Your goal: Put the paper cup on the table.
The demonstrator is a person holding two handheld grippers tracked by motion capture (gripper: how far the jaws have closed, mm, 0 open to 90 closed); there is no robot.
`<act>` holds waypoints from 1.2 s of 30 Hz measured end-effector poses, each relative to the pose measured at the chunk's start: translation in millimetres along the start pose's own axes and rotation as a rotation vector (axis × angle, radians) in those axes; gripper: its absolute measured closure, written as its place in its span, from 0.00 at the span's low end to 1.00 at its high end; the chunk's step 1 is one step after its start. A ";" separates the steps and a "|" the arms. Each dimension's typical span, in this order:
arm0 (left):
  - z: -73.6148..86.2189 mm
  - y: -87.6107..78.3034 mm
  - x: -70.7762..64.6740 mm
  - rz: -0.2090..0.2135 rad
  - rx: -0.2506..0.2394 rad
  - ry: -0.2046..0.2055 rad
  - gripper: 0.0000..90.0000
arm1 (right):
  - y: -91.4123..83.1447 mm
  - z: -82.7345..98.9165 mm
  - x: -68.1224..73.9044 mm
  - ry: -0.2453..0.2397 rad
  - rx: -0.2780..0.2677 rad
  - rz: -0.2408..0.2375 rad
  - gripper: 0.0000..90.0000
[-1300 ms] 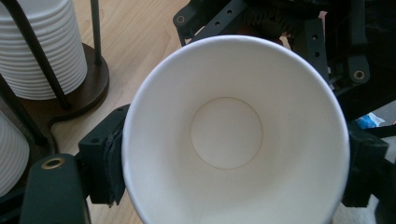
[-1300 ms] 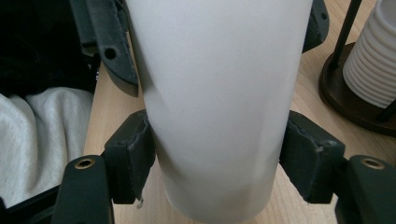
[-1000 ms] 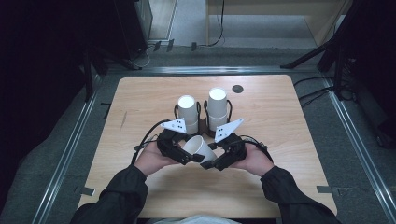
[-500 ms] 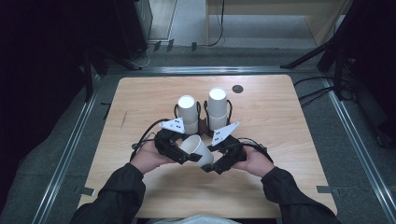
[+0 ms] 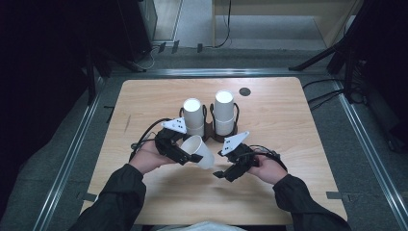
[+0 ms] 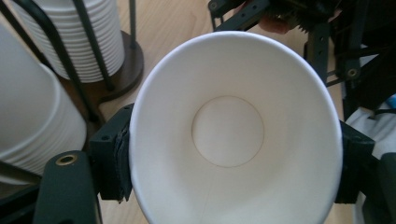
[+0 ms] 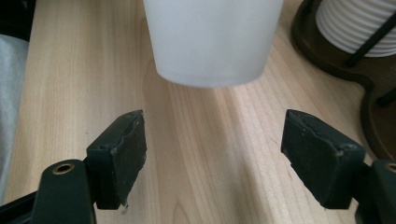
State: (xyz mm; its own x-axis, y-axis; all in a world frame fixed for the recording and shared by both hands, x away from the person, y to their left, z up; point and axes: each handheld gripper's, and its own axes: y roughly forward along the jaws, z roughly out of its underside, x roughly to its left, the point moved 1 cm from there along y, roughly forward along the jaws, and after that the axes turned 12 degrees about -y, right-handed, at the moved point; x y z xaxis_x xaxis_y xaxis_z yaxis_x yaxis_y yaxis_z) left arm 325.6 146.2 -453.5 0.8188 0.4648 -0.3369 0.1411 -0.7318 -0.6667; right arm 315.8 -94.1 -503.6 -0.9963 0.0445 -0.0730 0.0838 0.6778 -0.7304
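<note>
The left tongs (image 5: 188, 155) grip a single white paper cup (image 5: 199, 150) by its rim — in the left gripper view the two black pads press on opposite sides of the cup's mouth (image 6: 233, 130), and the camera looks straight down into the cup to its round bottom. In the high view the cup is held tilted above the pale wooden worktop (image 5: 293, 125), its mouth turned toward the left hand (image 5: 146, 159) and its base pointing toward the right tongs (image 5: 222, 169).

The right tongs have just been opening and now stand wide apart with nothing between them. In the right gripper view the cup's base (image 7: 212, 42) hangs just beyond the two black pads, clear of both, over bare wood grain. The right hand (image 5: 269, 169) holds its tongs low, just beside the cup and apart from it.

Behind the two hands stands a dark round-based wire holder (image 5: 210, 131) with two compartments, each carrying a stack of white paper cups: the left stack (image 5: 193, 115) and the slightly taller right stack (image 5: 224, 111). Both stacks stand upright, near the held cup but not touching it. A small dark round disc (image 5: 245, 91) lies on the worktop farther back, well apart from the cups.
</note>
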 end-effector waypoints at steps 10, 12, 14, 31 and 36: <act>2.7 -3.6 12.0 -0.035 0.034 0.012 0.24 | -14.1 14.4 -6.3 0.006 -0.001 0.055 0.26; 2.8 -5.9 14.0 -0.037 0.033 0.010 0.24 | -16.2 17.3 -8.3 0.016 0.004 0.071 0.26; 2.8 -7.9 15.9 -0.036 0.035 0.007 0.24 | -19.7 18.1 -9.8 0.039 -0.013 0.081 0.26; 9.3 -37.6 37.7 -0.094 0.017 -0.045 0.24 | -45.3 27.8 -17.6 0.102 -0.044 0.177 0.26; 11.6 -45.2 43.7 -0.110 0.012 -0.062 0.24 | -49.1 31.3 -19.5 0.110 -0.038 0.194 0.26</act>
State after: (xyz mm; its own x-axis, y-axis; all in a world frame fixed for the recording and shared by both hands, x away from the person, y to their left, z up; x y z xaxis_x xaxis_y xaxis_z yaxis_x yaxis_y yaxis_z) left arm 348.5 205.3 -445.9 0.7630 0.5718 -0.3016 0.2212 -0.6693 -0.7093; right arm 331.7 -151.2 -487.6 -0.9578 0.2546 -0.1336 0.2750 0.6759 -0.6837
